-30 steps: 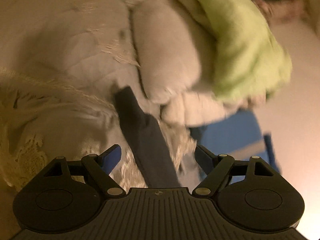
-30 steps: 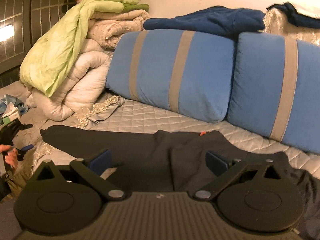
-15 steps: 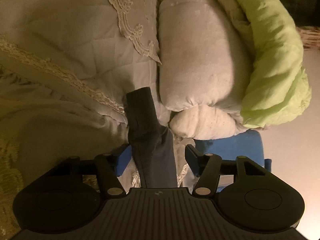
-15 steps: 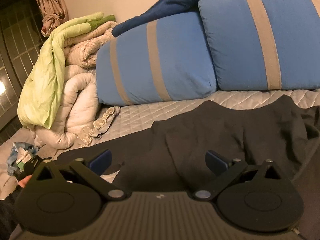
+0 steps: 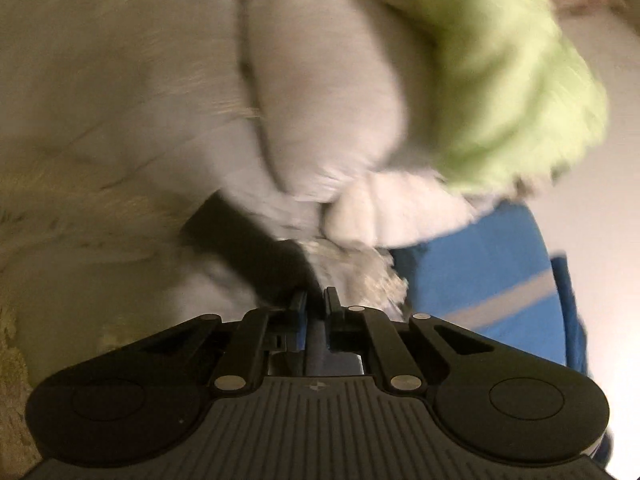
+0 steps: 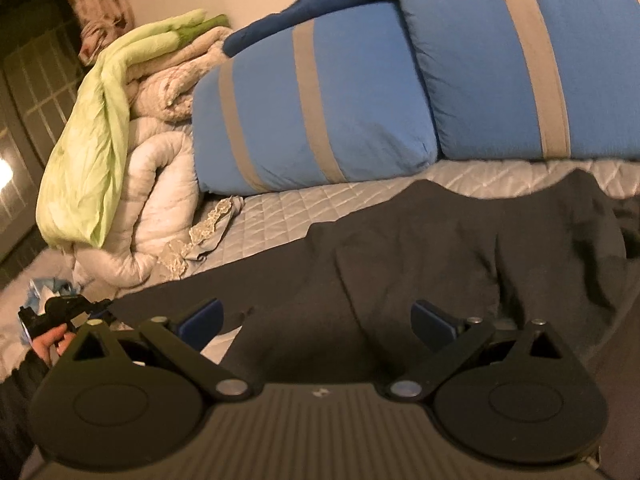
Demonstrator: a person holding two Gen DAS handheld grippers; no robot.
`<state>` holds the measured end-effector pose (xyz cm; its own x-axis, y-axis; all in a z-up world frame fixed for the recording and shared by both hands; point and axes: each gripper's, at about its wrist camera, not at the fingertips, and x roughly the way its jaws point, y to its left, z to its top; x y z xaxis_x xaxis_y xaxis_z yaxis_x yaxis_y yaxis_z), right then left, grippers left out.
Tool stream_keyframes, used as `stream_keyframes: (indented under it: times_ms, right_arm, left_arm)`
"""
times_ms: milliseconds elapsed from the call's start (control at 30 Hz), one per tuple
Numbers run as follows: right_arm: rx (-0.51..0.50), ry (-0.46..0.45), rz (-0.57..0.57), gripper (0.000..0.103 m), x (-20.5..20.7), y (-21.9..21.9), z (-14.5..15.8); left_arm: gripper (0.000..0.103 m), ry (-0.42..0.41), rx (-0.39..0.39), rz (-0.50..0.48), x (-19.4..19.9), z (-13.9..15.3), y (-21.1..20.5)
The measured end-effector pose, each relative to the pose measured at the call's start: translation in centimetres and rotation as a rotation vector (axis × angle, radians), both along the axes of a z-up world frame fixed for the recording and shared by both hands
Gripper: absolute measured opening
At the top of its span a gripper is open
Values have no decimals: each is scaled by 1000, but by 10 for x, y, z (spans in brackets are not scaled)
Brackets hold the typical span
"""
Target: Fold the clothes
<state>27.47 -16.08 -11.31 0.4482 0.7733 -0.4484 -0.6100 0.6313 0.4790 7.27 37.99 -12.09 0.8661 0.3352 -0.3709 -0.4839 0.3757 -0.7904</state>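
Left gripper clamped on dark garment sleeve end, right gripper jaws spread, hovering over garment on quilted bed

Dim, warm yellow light; left wrist view badly motion-blurred, right wrist view sharper, with glare at its left edge and fisheye bending throughout
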Motion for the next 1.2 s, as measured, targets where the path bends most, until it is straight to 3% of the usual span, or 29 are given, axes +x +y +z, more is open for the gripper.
stream_keyframes:
  times_ms: [200, 500, 867, 900, 1000, 1033, 1200]
  right_arm:
    - [16, 31, -5, 103, 4, -1, -3]
    - [17, 52, -7, 103, 6, -1, -5]
    - [29, 94, -16, 103, 8, -1, -8]
    - [30, 97, -18, 103, 8, -1, -8]
    - [32, 102, -20, 103, 9, -1, -8]
    - [32, 99, -19, 103, 8, -1, -8]
    - [41, 88, -9, 103, 6, -1, -5]
  left_arm:
    - [8, 48, 203, -127, 28, 40, -37]
    - [7, 64, 431, -287, 77, 79, -88]
    - [6, 101, 621, -448, 119, 109, -143]
    - [12, 104, 629, -447, 116, 109, -141]
    - [49, 109, 632, -428, 104, 108, -130]
    - [56, 111, 633, -421, 99, 107, -126]
    - [58, 183, 618, -296, 72, 90, -88]
